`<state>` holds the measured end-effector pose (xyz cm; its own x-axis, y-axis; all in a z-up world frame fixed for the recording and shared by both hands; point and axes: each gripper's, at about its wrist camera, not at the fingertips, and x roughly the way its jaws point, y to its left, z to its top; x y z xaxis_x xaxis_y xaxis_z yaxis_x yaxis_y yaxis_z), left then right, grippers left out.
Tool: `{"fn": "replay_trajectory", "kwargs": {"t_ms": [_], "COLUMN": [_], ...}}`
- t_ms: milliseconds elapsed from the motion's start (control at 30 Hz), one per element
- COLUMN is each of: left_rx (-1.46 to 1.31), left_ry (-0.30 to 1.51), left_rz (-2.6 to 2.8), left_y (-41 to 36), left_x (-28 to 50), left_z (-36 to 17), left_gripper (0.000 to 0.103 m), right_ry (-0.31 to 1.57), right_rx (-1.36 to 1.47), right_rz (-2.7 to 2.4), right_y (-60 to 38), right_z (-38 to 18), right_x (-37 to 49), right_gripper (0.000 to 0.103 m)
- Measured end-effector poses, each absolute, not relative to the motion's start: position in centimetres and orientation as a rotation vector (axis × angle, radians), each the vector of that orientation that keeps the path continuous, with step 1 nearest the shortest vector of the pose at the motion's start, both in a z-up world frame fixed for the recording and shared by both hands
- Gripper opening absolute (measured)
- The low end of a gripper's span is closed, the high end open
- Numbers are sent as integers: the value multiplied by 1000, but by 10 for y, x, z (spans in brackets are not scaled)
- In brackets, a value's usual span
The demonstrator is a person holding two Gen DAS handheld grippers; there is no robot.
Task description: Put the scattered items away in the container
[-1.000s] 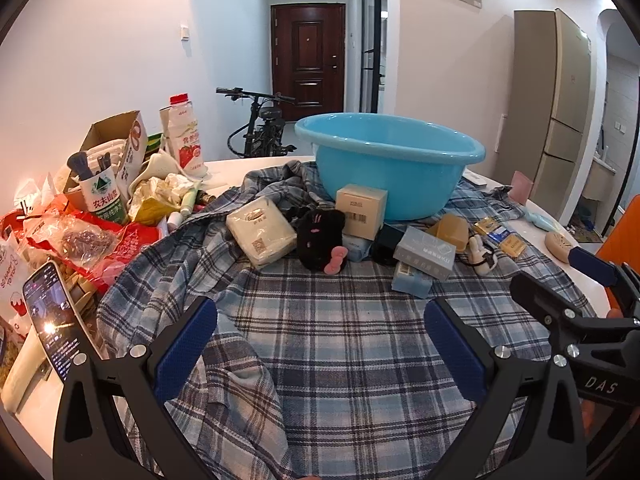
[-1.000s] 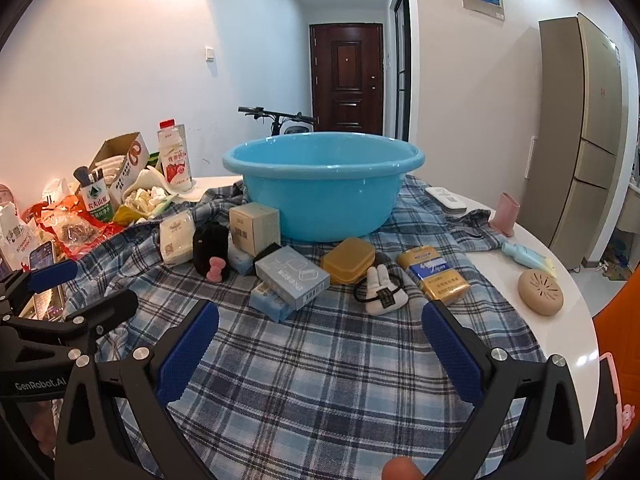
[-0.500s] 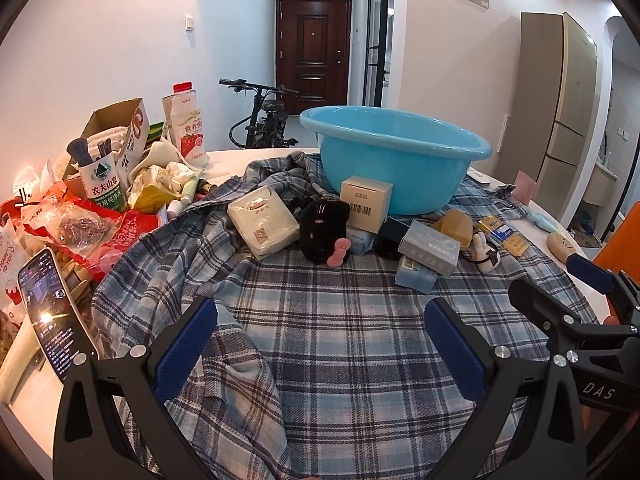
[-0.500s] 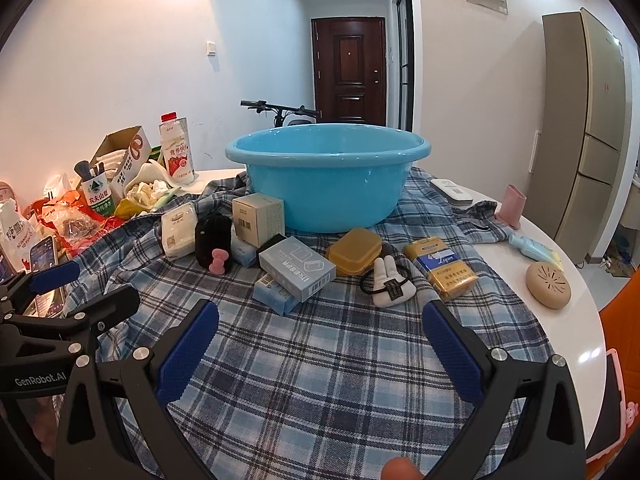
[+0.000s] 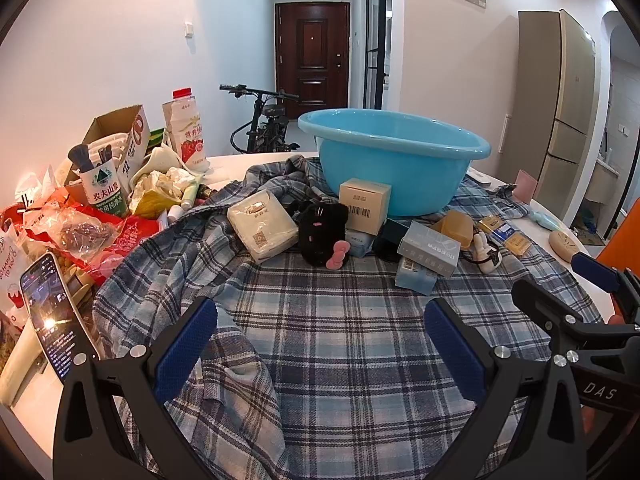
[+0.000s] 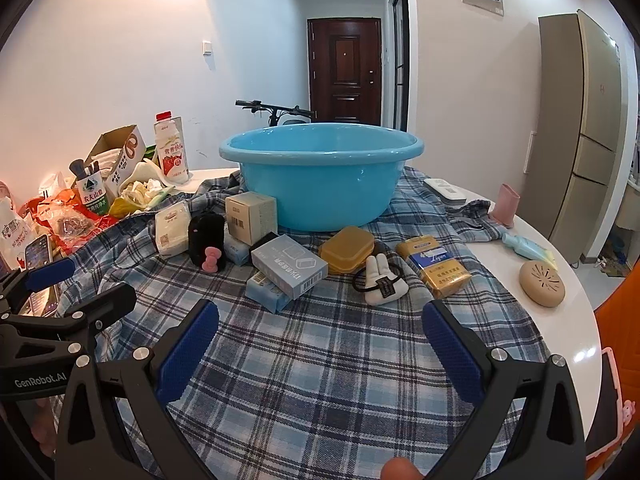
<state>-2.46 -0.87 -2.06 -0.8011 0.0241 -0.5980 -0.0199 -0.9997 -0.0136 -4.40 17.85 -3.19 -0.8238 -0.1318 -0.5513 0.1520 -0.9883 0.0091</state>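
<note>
Here both the left claw [image 5: 320, 336] and the right claw [image 6: 320, 336] gape wide, holding nothing, above the plaid cloth [image 6: 320, 380] on the surface. The scattered boxes [image 6: 289, 265] lie just before the blue basin [image 6: 320, 184], which stands upright on the cloth.

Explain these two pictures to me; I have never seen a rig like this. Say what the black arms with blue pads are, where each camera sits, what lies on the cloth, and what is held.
No robot here: a person carries one hand-held gripper in each hand, with a fisheye camera looking along its fingers. One picture comes from the left hand-held gripper, the other from the right hand-held gripper. Both are open and hold nothing. On the plaid cloth stand a blue basin and, in front of it, small boxes such as a grey box, a yellow soap case and a black plush toy.
</note>
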Motion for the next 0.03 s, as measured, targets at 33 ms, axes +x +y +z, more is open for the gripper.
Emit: {"fn": "replay_trajectory", "kwargs": {"t_ms": [33], "left_rx": [-983], "left_ry": [-11], "left_rz": [2959], "left_y": [-9], "left_x": [-25], "left_z": [-21], "left_gripper": [103], "right_ry": [53], "right_rx": [862], "right_rz": [-2867], "right_y": [178], "right_z": [-32], "right_x": [-44], "right_gripper": [103]}}
